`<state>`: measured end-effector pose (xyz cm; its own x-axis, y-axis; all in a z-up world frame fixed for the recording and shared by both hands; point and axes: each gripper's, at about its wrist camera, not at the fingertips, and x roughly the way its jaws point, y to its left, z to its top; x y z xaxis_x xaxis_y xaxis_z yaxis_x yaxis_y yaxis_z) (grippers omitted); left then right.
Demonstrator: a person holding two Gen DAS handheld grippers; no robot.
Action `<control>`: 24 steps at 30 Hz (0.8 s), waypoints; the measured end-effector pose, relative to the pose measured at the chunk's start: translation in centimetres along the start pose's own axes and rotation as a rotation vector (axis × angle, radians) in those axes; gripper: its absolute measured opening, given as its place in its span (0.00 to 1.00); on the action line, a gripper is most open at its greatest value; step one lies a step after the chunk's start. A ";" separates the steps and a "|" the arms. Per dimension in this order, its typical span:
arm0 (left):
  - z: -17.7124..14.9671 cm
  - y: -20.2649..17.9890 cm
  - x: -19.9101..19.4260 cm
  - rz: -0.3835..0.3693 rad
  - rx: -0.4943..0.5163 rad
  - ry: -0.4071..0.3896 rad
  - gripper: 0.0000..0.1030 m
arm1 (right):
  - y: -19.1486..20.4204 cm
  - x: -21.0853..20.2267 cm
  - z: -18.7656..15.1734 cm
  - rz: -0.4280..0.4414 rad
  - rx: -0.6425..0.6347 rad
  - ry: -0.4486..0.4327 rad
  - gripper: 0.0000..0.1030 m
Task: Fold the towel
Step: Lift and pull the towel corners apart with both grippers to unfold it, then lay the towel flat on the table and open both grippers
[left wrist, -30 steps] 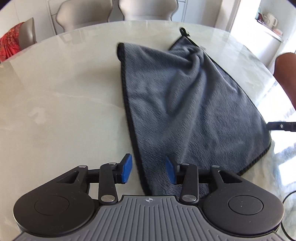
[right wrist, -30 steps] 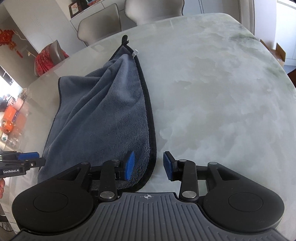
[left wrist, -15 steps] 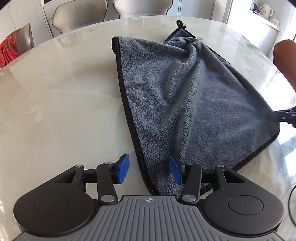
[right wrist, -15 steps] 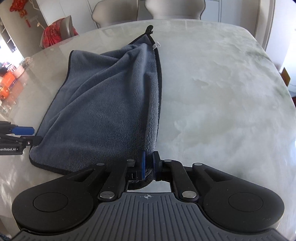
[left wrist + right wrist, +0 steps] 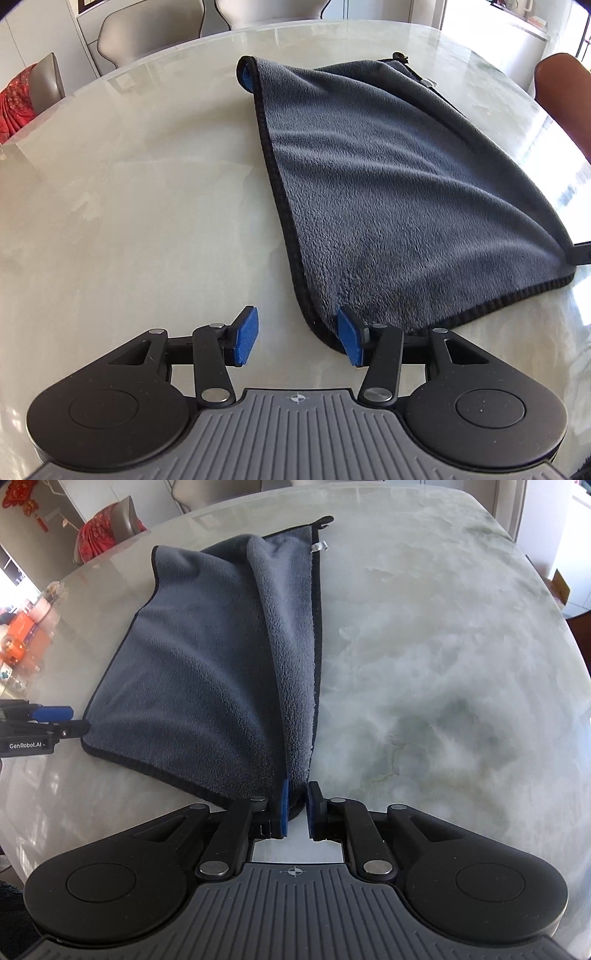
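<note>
A grey towel with black trim lies spread on the pale marble table. My left gripper stands open at the towel's near left corner, whose edge rests against the right fingertip. In the right wrist view the towel rises in a ridge to my right gripper. That gripper's blue pads pinch the near right corner while the jaws are opening. The left gripper shows at the towel's other near corner.
Grey chairs stand along the table's far edge, one with a red cushion. A brown chair back is at the right. A hanging loop and white label mark the towel's far corner. Bare marble lies to the right.
My right gripper has shut on the towel's near right corner and drawn it up into a ridge. The left gripper shifted, so the near left corner now lies against its right finger.
</note>
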<state>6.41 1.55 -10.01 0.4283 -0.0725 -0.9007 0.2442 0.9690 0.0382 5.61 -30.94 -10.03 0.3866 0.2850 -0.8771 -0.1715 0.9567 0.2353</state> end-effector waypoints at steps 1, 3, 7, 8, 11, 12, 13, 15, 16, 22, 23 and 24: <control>0.5 0.2 0.0 -0.007 0.008 -0.001 0.49 | -0.3 -0.2 0.4 -0.003 0.001 -0.011 0.31; 1.6 0.6 -0.3 -0.012 0.026 -0.031 0.49 | -1.1 -0.9 2.0 0.005 -0.001 -0.062 0.35; 6.6 2.7 -0.5 -0.035 -0.012 -0.122 0.54 | -2.3 -1.4 6.3 0.053 0.000 -0.159 0.44; 8.0 3.4 -0.5 -0.042 -0.027 -0.142 0.59 | -2.6 -1.3 8.0 0.066 -0.011 -0.184 0.49; 13.1 5.7 0.3 -0.061 -0.069 -0.190 0.65 | -2.7 -0.5 12.3 0.065 -0.063 -0.227 0.57; 14.6 6.3 0.6 -0.067 -0.080 -0.198 0.66 | -2.6 0.0 13.6 0.062 -0.081 -0.234 0.57; 16.2 7.0 1.2 -0.072 -0.092 -0.199 0.68 | -2.6 0.7 14.9 0.063 -0.092 -0.231 0.57; 18.6 7.9 2.5 -0.087 -0.115 -0.182 0.72 | -2.9 2.7 17.9 0.070 -0.105 -0.213 0.57; 19.5 8.4 3.2 -0.094 -0.128 -0.170 0.72 | -3.2 3.5 18.9 0.072 -0.105 -0.201 0.57; 23.6 11.1 8.7 -0.157 -0.246 -0.028 0.72 | -3.6 8.2 23.9 0.052 -0.108 -0.156 0.57; 23.9 11.2 9.4 -0.160 -0.244 -0.009 0.72 | -3.5 8.8 24.4 0.051 -0.115 -0.156 0.57; 24.1 11.2 10.0 -0.163 -0.243 0.010 0.72 | -3.4 9.4 25.0 0.055 -0.123 -0.159 0.57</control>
<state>34.45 6.01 -8.18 0.3915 -0.2308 -0.8908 0.0935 0.9730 -0.2110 32.47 -29.99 -8.59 0.5101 0.3517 -0.7849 -0.3020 0.9277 0.2195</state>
